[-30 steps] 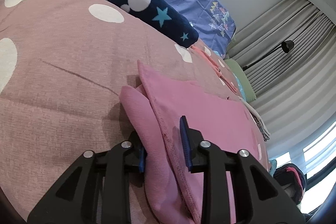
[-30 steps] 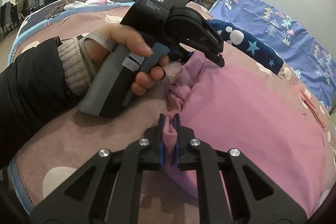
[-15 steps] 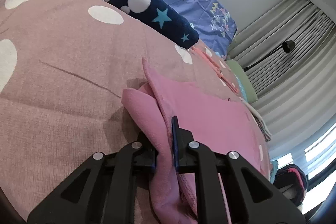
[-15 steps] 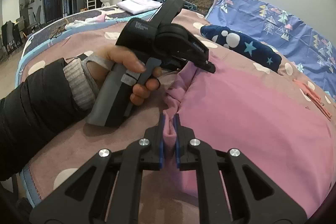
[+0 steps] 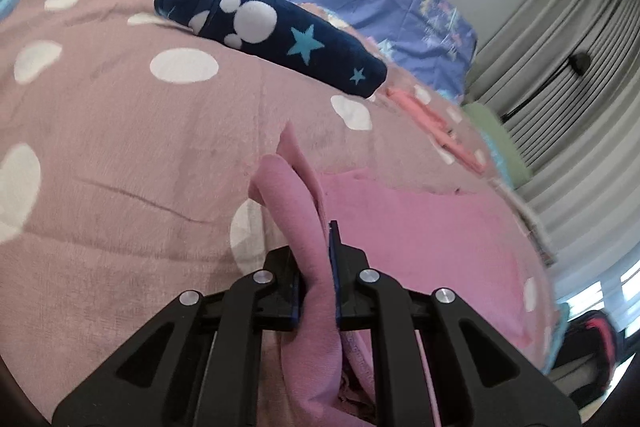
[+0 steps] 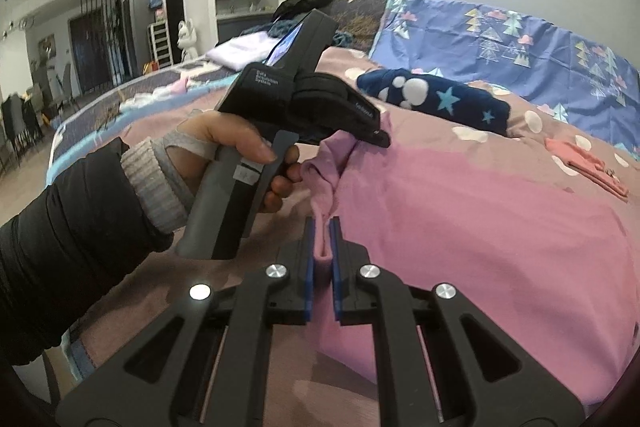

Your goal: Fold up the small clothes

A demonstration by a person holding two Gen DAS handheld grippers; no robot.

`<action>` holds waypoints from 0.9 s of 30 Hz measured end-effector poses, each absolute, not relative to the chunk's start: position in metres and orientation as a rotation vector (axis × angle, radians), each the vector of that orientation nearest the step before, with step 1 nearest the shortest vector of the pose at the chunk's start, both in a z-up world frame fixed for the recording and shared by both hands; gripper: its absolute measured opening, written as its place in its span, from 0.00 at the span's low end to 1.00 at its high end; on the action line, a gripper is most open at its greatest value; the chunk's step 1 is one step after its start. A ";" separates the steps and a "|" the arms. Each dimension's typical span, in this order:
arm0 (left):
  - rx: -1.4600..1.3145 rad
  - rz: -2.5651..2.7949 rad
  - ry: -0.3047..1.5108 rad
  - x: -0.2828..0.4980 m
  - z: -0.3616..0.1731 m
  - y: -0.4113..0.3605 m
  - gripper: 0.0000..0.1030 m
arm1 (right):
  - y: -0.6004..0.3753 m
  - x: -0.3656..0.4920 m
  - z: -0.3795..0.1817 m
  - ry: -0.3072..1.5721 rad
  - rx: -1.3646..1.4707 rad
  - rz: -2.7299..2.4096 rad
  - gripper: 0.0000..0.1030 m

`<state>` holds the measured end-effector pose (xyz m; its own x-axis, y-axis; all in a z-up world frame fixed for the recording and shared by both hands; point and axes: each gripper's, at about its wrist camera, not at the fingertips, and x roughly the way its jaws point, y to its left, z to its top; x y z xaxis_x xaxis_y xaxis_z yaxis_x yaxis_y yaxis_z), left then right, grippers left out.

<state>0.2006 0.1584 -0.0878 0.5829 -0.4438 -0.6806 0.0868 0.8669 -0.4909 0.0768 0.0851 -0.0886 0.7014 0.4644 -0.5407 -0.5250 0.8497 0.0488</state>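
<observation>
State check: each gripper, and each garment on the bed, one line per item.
Left gripper: shut on the pink cotton garment's bunched edge.
Right gripper: shut on a fold of the same edge.
Pink cotton garment: mostly spread flat, near edge lifted and gathered.
Navy fleece garment with stars and white paw prints: folded, lying untouched.
Small coral garment: lying flat, untouched.

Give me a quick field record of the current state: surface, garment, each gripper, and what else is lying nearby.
surface: bed with pink spotted blanket
garment: pink garment, mostly flat on the blanket, near edge bunched and lifted
left gripper: shut on the bunched edge of the pink garment
right gripper: shut on a fold of the same edge
nearby: navy star-print cloth beyond the garment; small coral item to its right
</observation>
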 end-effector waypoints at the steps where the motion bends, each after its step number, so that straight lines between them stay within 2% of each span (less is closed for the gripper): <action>1: -0.390 -0.299 0.911 0.202 -0.083 0.151 0.10 | 0.078 0.076 -0.086 0.565 -0.094 0.548 0.06; 9: -0.201 -0.209 0.895 0.198 -0.036 0.113 0.10 | 0.032 0.070 -0.073 0.519 0.032 0.553 0.06; 16: -0.085 -0.208 0.838 0.198 0.003 0.046 0.10 | -0.036 0.061 -0.062 0.471 0.153 0.500 0.04; 18: -0.070 -0.218 0.833 0.202 0.006 0.023 0.09 | -0.058 0.059 -0.063 0.465 0.184 0.463 0.01; 24: -0.009 -0.255 0.857 0.217 -0.003 -0.052 0.06 | -0.138 0.061 -0.076 0.483 0.327 0.347 0.00; 27: 0.053 -0.268 0.878 0.222 -0.010 -0.083 0.06 | -0.168 0.064 -0.092 0.538 0.434 0.381 0.05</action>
<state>0.2225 -0.0834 -0.0095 0.6075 -0.2097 -0.7661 0.2532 0.9653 -0.0634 0.0637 -0.1675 -0.0924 0.7936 0.4535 -0.4056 -0.2317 0.8417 0.4877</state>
